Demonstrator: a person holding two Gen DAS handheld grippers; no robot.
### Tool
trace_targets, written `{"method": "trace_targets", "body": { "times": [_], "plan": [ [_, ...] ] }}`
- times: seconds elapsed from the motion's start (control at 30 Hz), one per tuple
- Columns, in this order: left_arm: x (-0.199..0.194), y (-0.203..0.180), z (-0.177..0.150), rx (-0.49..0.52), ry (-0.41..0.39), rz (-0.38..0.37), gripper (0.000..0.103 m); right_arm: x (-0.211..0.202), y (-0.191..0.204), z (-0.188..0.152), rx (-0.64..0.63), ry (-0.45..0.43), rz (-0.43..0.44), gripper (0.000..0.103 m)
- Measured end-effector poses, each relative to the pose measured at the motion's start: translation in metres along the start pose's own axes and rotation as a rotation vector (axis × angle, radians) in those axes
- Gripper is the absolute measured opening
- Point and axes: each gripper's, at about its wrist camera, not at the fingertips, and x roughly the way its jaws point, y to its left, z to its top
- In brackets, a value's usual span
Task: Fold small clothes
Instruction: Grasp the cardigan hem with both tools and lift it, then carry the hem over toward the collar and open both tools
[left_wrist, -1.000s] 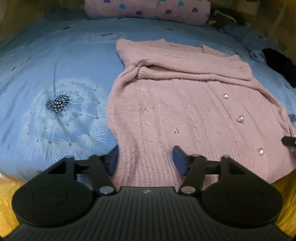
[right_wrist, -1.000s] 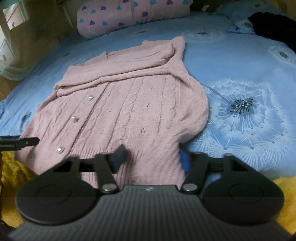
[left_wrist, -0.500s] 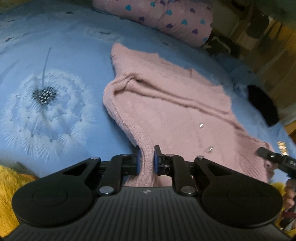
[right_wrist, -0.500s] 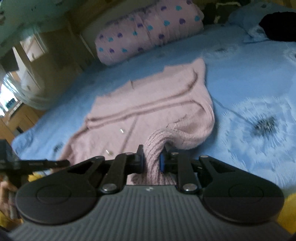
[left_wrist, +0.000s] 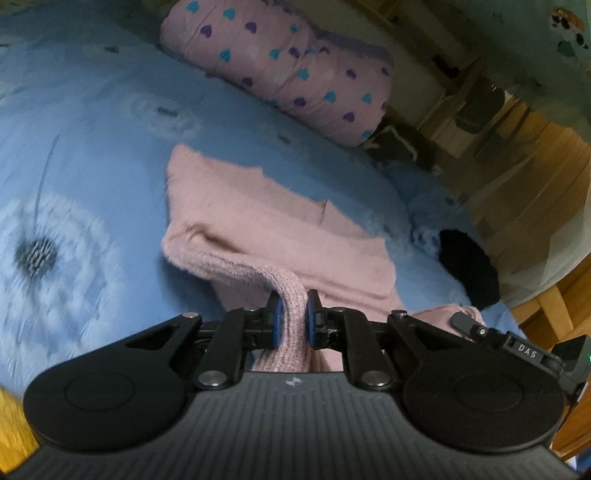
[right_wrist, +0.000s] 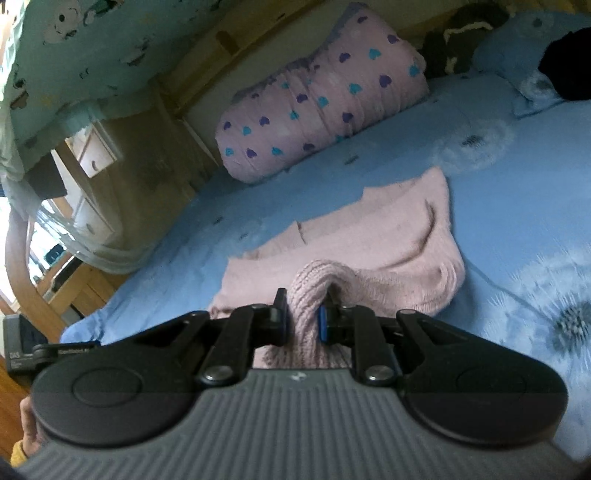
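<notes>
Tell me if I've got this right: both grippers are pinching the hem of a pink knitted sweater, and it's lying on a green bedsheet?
Not quite. The bedsheet is blue, with white dandelion prints, as both wrist views show. The rest holds: the left gripper and right gripper each pinch the pink knitted sweater.

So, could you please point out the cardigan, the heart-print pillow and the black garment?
cardigan (left_wrist: 280, 236): left wrist view, upper folded body.
pillow (right_wrist: 317, 110): right wrist view, middle of its side.
black garment (left_wrist: 469, 269): left wrist view, its centre.
</notes>
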Motion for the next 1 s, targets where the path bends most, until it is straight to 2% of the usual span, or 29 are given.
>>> {"method": "trace_targets", "body": {
  "times": [0.37, 0.57, 0.8, 1.0],
  "plan": [
    [0.027, -0.009, 0.072, -0.025, -0.109, 0.001, 0.015, 0.029, 0.002, 0.05, -0.019, -0.098, 0.015, 0.019],
    [0.063, -0.006, 0.112, -0.01, -0.157, 0.053, 0.015, 0.061, -0.006, 0.086, -0.033, -0.163, -0.01, 0.019],
    [0.132, 0.017, 0.145, -0.006, -0.15, 0.143, 0.015, 0.115, -0.03, 0.106, -0.074, -0.21, -0.092, 0.018],
    [0.188, 0.043, 0.143, 0.051, -0.082, 0.255, 0.015, 0.163, -0.064, 0.1, -0.06, -0.174, -0.182, 0.019]
  ]
}}
